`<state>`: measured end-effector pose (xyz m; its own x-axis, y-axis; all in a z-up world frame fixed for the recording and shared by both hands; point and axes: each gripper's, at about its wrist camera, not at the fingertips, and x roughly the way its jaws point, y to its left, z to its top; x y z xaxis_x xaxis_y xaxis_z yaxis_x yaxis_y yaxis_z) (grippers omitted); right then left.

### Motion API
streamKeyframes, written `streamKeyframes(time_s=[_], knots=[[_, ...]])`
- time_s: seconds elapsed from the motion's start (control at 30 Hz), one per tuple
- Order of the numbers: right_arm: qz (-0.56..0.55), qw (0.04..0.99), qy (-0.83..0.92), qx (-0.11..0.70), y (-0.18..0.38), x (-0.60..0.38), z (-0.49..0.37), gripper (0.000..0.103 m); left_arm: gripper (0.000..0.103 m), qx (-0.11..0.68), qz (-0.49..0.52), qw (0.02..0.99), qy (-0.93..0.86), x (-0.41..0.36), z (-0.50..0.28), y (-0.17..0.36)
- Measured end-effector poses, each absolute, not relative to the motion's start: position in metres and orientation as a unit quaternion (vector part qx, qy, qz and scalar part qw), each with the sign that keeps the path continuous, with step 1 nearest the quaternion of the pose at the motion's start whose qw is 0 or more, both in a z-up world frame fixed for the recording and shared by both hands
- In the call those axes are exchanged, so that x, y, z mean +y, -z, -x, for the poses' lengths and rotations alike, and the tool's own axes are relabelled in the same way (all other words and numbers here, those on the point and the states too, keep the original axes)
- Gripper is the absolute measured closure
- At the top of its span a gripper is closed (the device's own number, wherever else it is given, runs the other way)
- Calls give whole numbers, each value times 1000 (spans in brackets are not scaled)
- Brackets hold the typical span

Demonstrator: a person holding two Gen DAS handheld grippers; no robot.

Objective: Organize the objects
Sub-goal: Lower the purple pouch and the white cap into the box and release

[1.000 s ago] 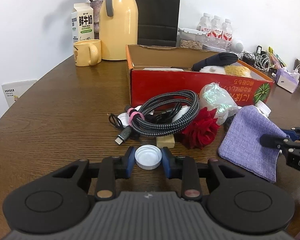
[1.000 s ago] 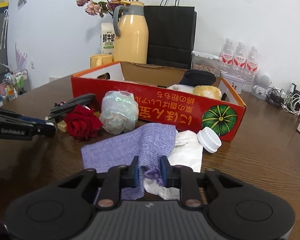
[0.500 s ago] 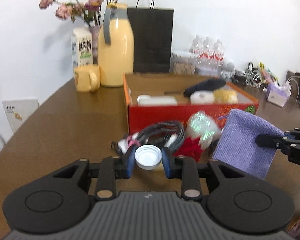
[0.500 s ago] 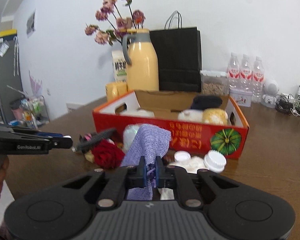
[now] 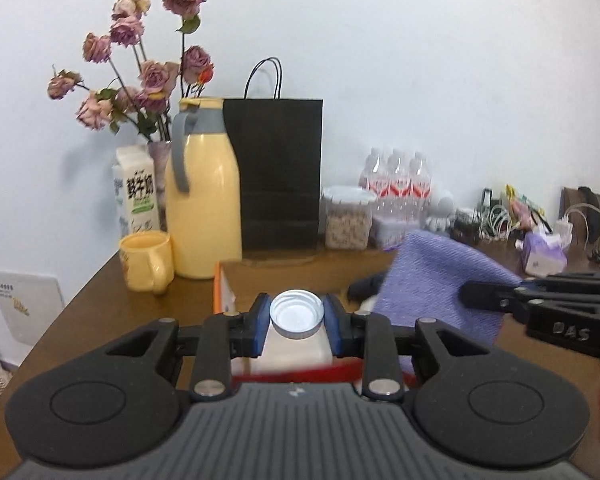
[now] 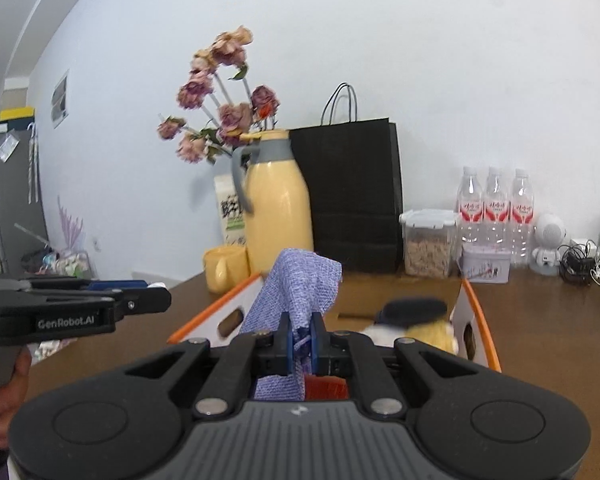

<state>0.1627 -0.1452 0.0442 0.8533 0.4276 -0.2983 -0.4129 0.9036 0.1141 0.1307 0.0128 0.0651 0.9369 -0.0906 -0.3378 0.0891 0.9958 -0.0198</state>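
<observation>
My left gripper (image 5: pixel 297 312) is shut on a white bottle cap (image 5: pixel 297 314), held open side up above the near edge of the red cardboard box (image 5: pixel 224 292). My right gripper (image 6: pixel 301 342) is shut on a purple woven cloth (image 6: pixel 300 288), which hangs from its blue pads over the same box (image 6: pixel 480 320). In the left wrist view the cloth (image 5: pixel 436 280) and the right gripper (image 5: pixel 500 298) appear at the right. A black item (image 6: pixel 414 309) and a yellow fluffy item (image 6: pixel 432 334) lie inside the box.
Behind the box stand a yellow jug (image 5: pixel 200 208), a yellow mug (image 5: pixel 146 262), a milk carton (image 5: pixel 136 192), a vase of dried roses (image 5: pixel 140 80), a black paper bag (image 5: pixel 278 176), a food jar (image 5: pixel 346 218) and water bottles (image 5: pixel 396 188). Cables (image 6: pixel 584 258) lie far right.
Both grippers rose from the table and came over the box. The left carried the cap up. The right closed tighter on the purple cloth and lifted it off the table.
</observation>
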Motion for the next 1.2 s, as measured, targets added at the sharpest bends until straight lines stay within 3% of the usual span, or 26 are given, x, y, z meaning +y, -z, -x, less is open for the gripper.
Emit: streamKeyframes(time_s=[0.43, 0.87, 1.0, 1.07, 1.13, 1.2], knots=[[-50, 960, -188, 201, -16, -125, -268, 96, 74, 202, 42, 978, 15, 7, -234, -54], [-1, 957, -157, 244, 17, -114, -281, 93, 74, 266, 35, 963, 4, 8, -270, -11], [9, 956, -141, 258, 20, -115, -283, 83, 72, 271, 27, 962, -6, 7, -269, -7], [13, 955, -135, 263, 21, -115, -283, 71, 60, 266, 23, 964, -11, 7, -265, -8], [19, 957, -128, 260, 20, -116, -280, 40, 44, 258, 19, 966, -12, 6, -261, -11], [24, 959, -125, 252, 18, -116, -277, 24, 30, 246, 15, 969, -13, 5, -255, -15]])
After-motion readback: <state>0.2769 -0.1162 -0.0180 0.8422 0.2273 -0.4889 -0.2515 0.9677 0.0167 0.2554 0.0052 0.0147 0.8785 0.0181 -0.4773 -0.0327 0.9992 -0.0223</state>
